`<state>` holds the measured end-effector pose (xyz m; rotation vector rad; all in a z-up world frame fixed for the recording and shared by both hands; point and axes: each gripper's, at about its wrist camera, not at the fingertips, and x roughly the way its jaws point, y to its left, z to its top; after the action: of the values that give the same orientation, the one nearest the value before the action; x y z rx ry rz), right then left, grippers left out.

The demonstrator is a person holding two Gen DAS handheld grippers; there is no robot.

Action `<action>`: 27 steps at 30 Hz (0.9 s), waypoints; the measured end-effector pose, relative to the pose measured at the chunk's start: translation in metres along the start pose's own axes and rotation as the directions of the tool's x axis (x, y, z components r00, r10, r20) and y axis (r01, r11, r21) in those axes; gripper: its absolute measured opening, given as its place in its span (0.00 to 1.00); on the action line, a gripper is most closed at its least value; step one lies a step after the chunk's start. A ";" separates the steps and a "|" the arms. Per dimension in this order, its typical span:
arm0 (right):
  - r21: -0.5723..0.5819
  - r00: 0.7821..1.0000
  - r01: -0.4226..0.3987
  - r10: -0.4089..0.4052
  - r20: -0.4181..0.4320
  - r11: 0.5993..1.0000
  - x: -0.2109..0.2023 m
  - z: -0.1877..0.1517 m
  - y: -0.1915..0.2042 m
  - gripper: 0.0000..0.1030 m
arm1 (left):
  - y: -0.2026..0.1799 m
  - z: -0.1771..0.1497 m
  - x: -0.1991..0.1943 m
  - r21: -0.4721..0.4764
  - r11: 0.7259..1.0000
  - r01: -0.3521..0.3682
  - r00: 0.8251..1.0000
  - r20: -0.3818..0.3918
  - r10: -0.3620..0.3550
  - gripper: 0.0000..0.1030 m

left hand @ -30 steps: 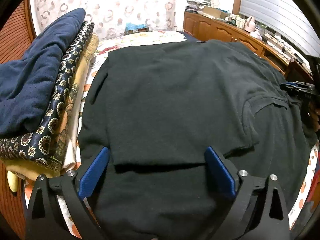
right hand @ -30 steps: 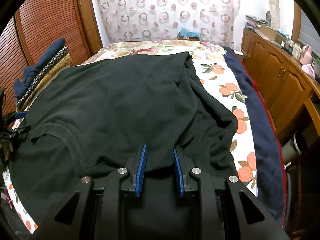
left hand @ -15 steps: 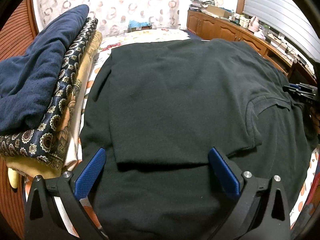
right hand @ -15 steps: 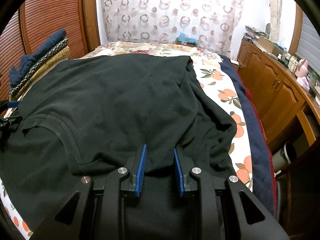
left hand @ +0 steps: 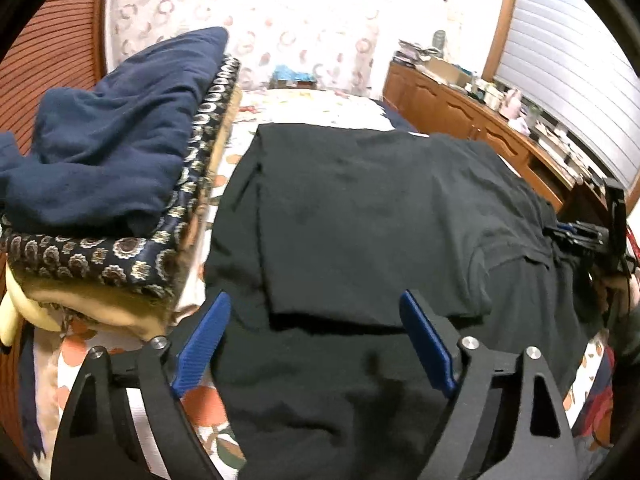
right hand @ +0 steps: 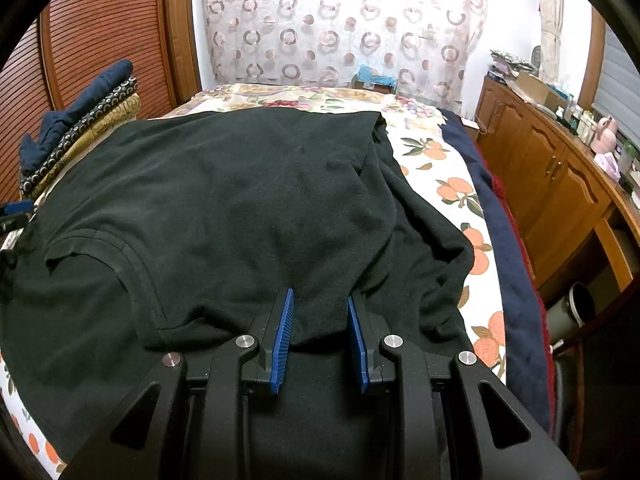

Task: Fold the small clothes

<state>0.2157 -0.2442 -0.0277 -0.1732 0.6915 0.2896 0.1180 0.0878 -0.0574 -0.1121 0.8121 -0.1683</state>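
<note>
A black shirt (left hand: 360,208) lies spread on the floral bedsheet (right hand: 452,184), with its left side folded over the middle. My left gripper (left hand: 314,312) is wide open above the shirt's near edge and holds nothing. My right gripper (right hand: 320,312) is shut on a fold of the black shirt (right hand: 240,208) at its right side; bunched cloth lies beside it. The right gripper also shows in the left wrist view (left hand: 580,236) at the far right edge of the shirt.
A stack of folded textiles (left hand: 112,168), navy on top, sits on the bed left of the shirt. A wooden cabinet (right hand: 560,176) with clutter on top runs along the right side. A dark blue blanket edge (right hand: 508,256) hangs at the bed's right.
The left gripper has lifted and tilted back a little from the shirt's folded edge, still open. The right gripper has kept its hold on the cloth and shifted slightly.
</note>
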 end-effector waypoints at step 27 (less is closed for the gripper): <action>-0.039 0.997 -0.023 0.026 0.070 0.999 -0.016 0.008 -0.001 0.05 | -0.003 0.017 -0.008 0.031 0.999 0.005 0.999 0.037 -0.006 0.08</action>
<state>0.2089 -0.2465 -0.0112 -0.1898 0.6187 0.3310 0.1246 0.0874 -0.0400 -0.0880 0.7724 -0.1839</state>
